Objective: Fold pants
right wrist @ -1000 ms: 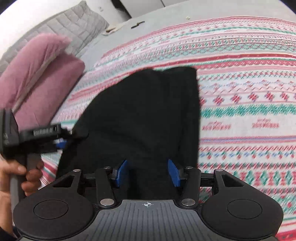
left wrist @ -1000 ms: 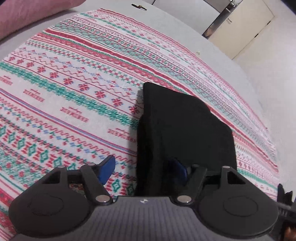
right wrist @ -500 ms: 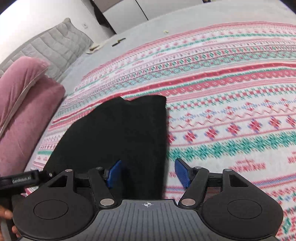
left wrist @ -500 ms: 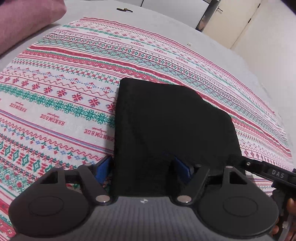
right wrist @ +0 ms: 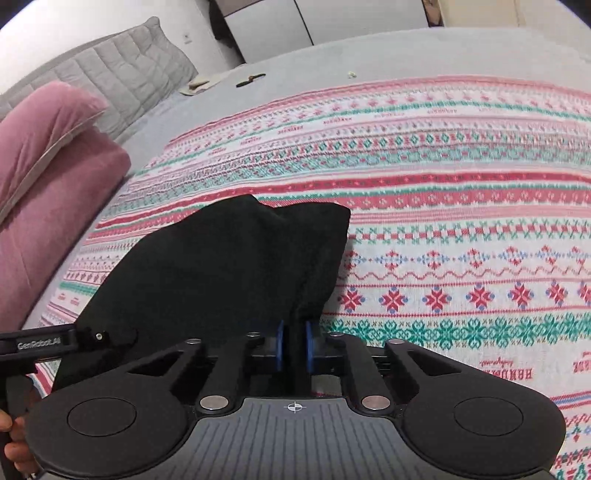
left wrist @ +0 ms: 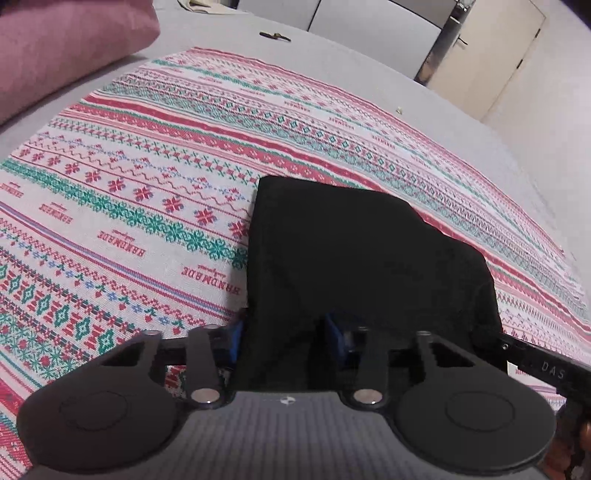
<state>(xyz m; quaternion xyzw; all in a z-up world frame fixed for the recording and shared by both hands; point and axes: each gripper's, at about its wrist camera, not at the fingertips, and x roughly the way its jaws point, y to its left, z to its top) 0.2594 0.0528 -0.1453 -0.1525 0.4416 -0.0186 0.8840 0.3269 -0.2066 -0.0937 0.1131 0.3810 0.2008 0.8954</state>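
Observation:
The black pants (left wrist: 362, 266) lie folded into a compact bundle on the patterned blanket (left wrist: 147, 177). My left gripper (left wrist: 282, 339) straddles the bundle's near left corner, blue pads partly closed around the fabric with a wide gap. In the right wrist view the pants (right wrist: 229, 266) show again, and my right gripper (right wrist: 294, 345) is shut on their near right edge, the cloth pinched between the blue pads. The left gripper's handle (right wrist: 40, 343) shows at the left, and the right one's handle (left wrist: 543, 365) at the right of the left view.
Pink pillows (right wrist: 48, 155) and a grey quilted pillow (right wrist: 122, 74) lie at the head of the bed. The grey sheet (right wrist: 332, 59) carries small dark items (right wrist: 251, 79). Closet doors (left wrist: 369, 22) and a door (left wrist: 491, 55) stand beyond.
My right gripper has closed from open onto the pants' right edge. My left gripper's pads have narrowed around the left corner. The bundle has shifted a little on the blanket.

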